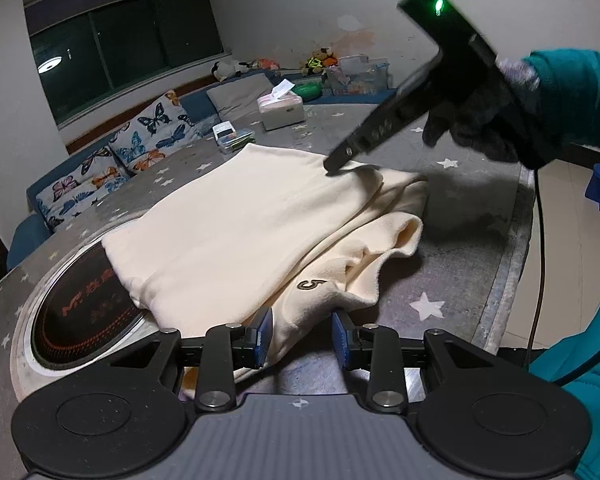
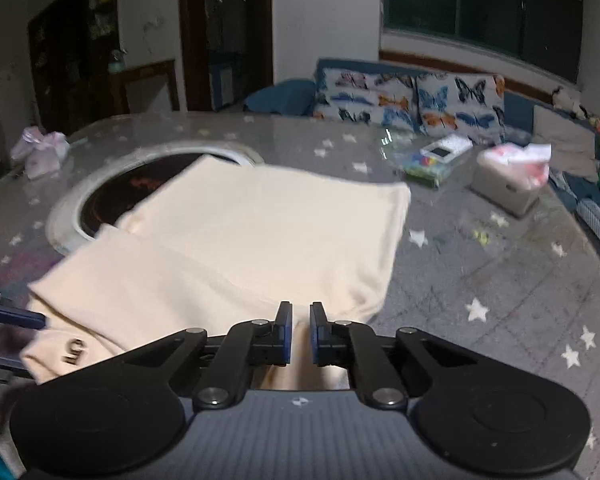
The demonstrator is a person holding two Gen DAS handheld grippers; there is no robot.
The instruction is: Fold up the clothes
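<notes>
Gloved hand point(image 1: 476, 128) (teal-sleeved) tilted downward

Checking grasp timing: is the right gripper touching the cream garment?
Touching. The left wrist view shows the right gripper tip pressed onto the cream garment at its far edge, no gap visible.

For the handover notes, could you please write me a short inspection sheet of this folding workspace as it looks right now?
Surface: round table with a grey star-print cover; a built-in round cooktop near one edge.
Job's things: cream garment, partly folded, marked "5", overlapping the cooktop.
Clutter: tissue box, flat box of small coloured items, pink bag.
Grippers: left gripper jaws apart astride the garment's edge; right gripper jaws nearly closed at a garment corner, with cloth showing in the narrow gap.
Cables: black cable hanging from the right gripper.
Surroundings: sofa with butterfly cushions, dark window, soft toys.
</notes>
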